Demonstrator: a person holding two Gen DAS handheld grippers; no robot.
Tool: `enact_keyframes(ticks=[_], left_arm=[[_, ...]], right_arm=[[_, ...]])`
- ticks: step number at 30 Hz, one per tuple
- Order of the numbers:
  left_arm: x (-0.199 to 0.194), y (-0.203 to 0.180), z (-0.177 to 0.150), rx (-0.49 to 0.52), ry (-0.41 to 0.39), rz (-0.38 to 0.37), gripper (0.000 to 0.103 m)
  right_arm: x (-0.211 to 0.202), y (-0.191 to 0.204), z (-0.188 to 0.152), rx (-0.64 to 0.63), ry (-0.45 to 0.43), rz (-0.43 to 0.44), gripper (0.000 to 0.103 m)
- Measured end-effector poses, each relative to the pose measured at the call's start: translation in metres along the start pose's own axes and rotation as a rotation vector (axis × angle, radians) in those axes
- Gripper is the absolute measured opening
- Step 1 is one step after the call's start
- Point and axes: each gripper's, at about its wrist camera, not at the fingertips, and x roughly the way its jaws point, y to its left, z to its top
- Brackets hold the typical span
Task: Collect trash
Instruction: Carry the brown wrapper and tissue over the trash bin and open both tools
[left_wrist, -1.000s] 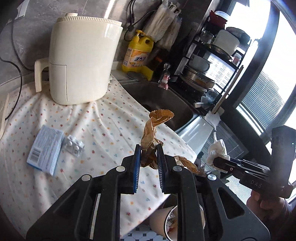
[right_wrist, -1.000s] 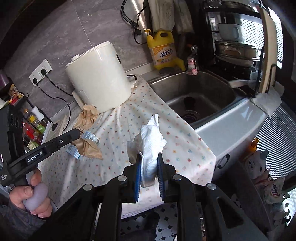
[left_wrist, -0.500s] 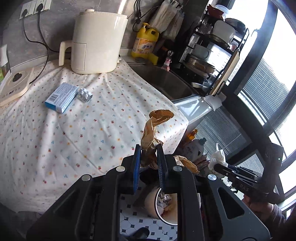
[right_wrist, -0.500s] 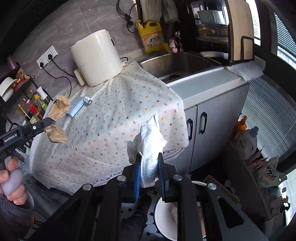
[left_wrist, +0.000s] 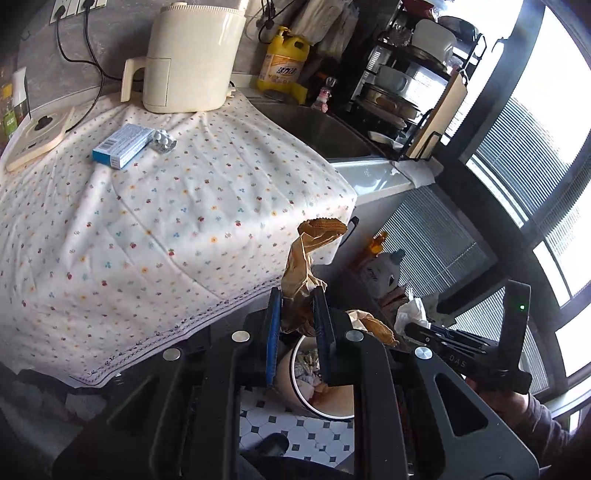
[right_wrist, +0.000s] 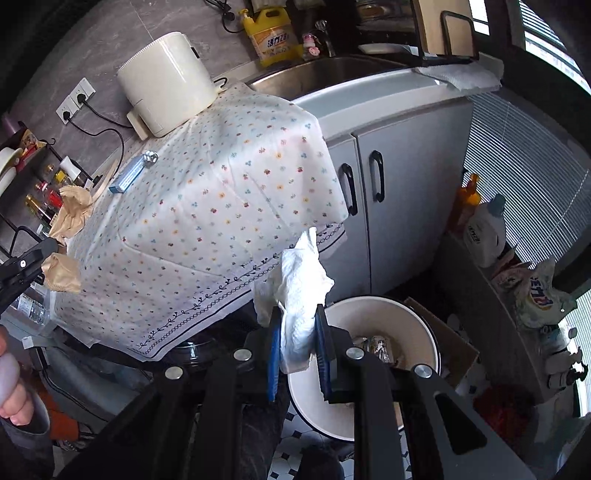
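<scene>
My left gripper (left_wrist: 296, 306) is shut on a crumpled brown paper (left_wrist: 308, 258) that sticks up between its pads, held off the counter edge above a white trash bin (left_wrist: 321, 387) on the floor. My right gripper (right_wrist: 298, 328) is shut on a crumpled white tissue (right_wrist: 299, 280), also above the trash bin (right_wrist: 369, 373), which holds some trash. The right gripper with its tissue (left_wrist: 412, 314) shows at the right of the left wrist view. The left gripper's brown paper (right_wrist: 70, 214) shows at the far left of the right wrist view.
A floral cloth (left_wrist: 166, 221) covers the counter, with a blue box (left_wrist: 122, 146), a blister pack (left_wrist: 162, 140) and a cream appliance (left_wrist: 192, 55) on it. A sink (left_wrist: 317, 129), grey cabinet doors (right_wrist: 369, 192) and bottles on the floor (right_wrist: 480, 225) lie to the right.
Both grippers have pulled back from the counter and lowered past its edge with their loads. The trash bin now lies right below them.
</scene>
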Motion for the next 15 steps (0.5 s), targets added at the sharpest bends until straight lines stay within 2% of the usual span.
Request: enact_keyframes(ticks=[8, 11, 13, 15], left_arm=[[0.029, -0.027, -0.029, 0.063, 0.108, -0.039, 0.017], [0.035, -0.035, -0.032, 0.093, 0.132, -0.044, 0.017], [0.039, -0.038, -0.033, 0.11, 0.146, -0.044, 0.017], [0.044, -0.041, -0.033, 0.127, 0.159, -0.048, 0.017]], right_arm=[[0.029, -0.043, -0.037, 0.099, 0.068, -0.035, 0.02], [0.033, -0.048, -0.045, 0.124, 0.071, -0.037, 0.032], [0.028, -0.052, -0.047, 0.158, 0.047, -0.039, 0.055], [0.021, -0.057, -0.049, 0.184, 0.02, -0.039, 0.06]])
